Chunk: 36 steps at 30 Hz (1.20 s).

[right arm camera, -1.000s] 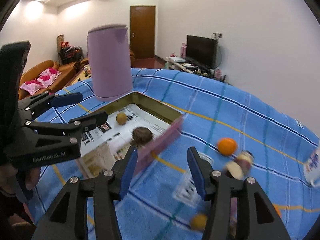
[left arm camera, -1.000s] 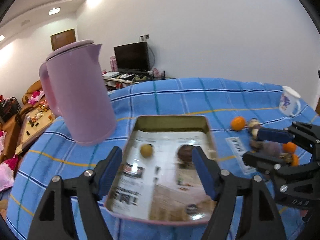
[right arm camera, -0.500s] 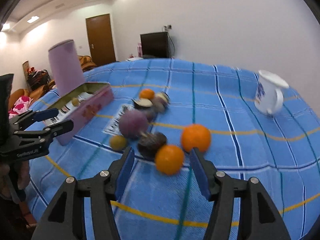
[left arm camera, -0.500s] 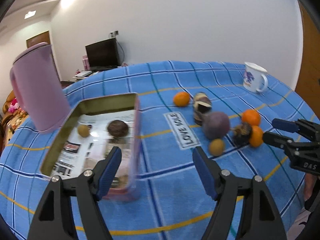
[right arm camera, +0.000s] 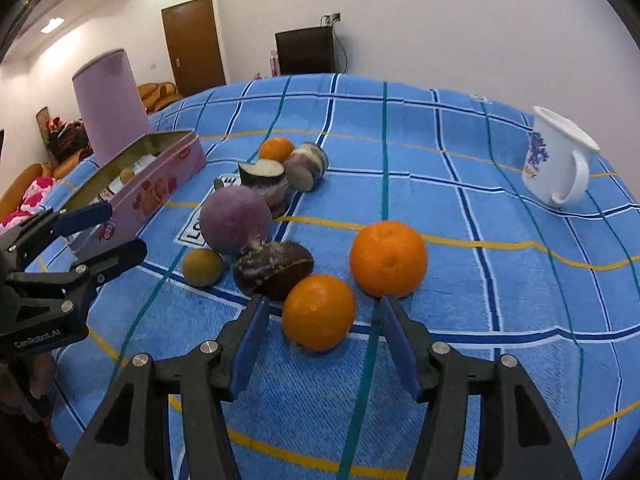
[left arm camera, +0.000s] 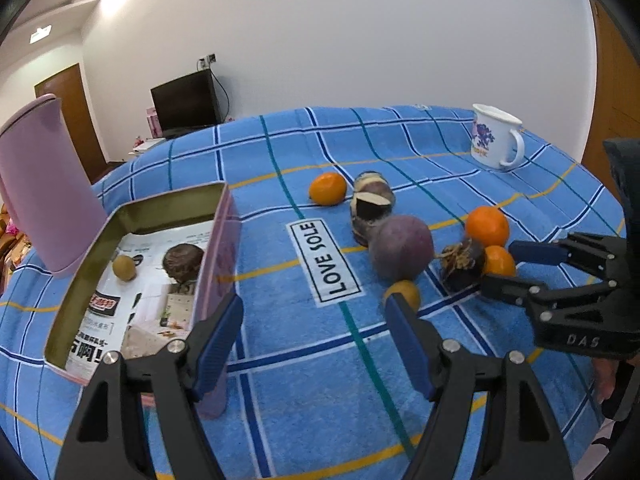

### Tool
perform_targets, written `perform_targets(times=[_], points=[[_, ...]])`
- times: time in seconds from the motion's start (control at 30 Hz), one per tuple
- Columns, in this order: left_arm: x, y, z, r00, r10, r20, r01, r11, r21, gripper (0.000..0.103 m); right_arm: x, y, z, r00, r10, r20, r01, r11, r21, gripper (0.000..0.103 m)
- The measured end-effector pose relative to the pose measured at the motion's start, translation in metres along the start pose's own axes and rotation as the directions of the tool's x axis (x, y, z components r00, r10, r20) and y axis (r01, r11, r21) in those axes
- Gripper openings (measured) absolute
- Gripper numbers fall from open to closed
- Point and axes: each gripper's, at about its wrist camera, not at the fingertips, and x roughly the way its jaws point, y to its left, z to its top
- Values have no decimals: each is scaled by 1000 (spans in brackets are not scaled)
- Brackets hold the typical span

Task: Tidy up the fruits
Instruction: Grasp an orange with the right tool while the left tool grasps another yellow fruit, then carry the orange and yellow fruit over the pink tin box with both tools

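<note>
- I've got the pink tin (left arm camera: 222, 240) sitting open at the left of the table (left arm camera: 280, 400), lined with printed paper, and I read it as the collecting box: a small yellow-brown fruit (left arm camera: 124, 267) and a dark round fruit (left arm camera: 183, 258) already lie inside on the paper.
- The rest of the fruit is bunched loose on the blue checked cloth to the right of the tin, beside the "LOVE SOLE" label (left arm camera: 326, 262), which is why both hands are pointed that way.
- In that bunch: a big purple fruit (right arm camera: 235, 220), a split dark fruit (right arm camera: 274, 266) touching it, a little yellow fruit (right arm camera: 202, 267) just beside, cut purple pieces (right arm camera: 266, 182) behind, and a far orange (right arm camera: 276, 149) beyond those.
- My right tongs (right arm camera: 320, 334) are lined up on the nearest orange (right arm camera: 319, 311). The blades stand moderately apart, having just opened a little, one on either side of the fruit but with a visible gap on each, so nothing is gripped yet.
- A larger orange (right arm camera: 388, 258) sits just right of it, close by the right blade; I'd judge a clean close needs care not to nudge it.
- My left tongs (left arm camera: 314, 348) hang wide open over bare cloth between the tin and the bunch, holding nothing; the little yellow fruit peeks just past the right blade.
- The pink jug (left arm camera: 42, 188) behind the tin and the white mug (left arm camera: 494, 142) at the far right stand well clear.
</note>
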Motion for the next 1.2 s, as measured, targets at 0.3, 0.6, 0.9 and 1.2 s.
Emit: perform_targets(times=[0.3, 0.6, 0.9, 1.2], points=[[7, -9, 5, 999, -38, -23, 38, 999, 7, 76, -2, -5, -2, 999, 42, 7, -42, 999, 26, 40], [15, -23, 8, 996, -66, -53, 68, 997, 22, 76, -21, -12, -11, 998, 22, 62, -25, 999, 47, 39], [38, -38, 8, 982, -122, -141, 124, 992, 0, 44, -27, -16, -17, 996, 30, 85, -34, 998, 53, 39], [41, -44, 3, 978, -133, -160, 137, 991, 12, 27, -29, -19, -21, 995, 39, 95, -45, 997, 57, 39]])
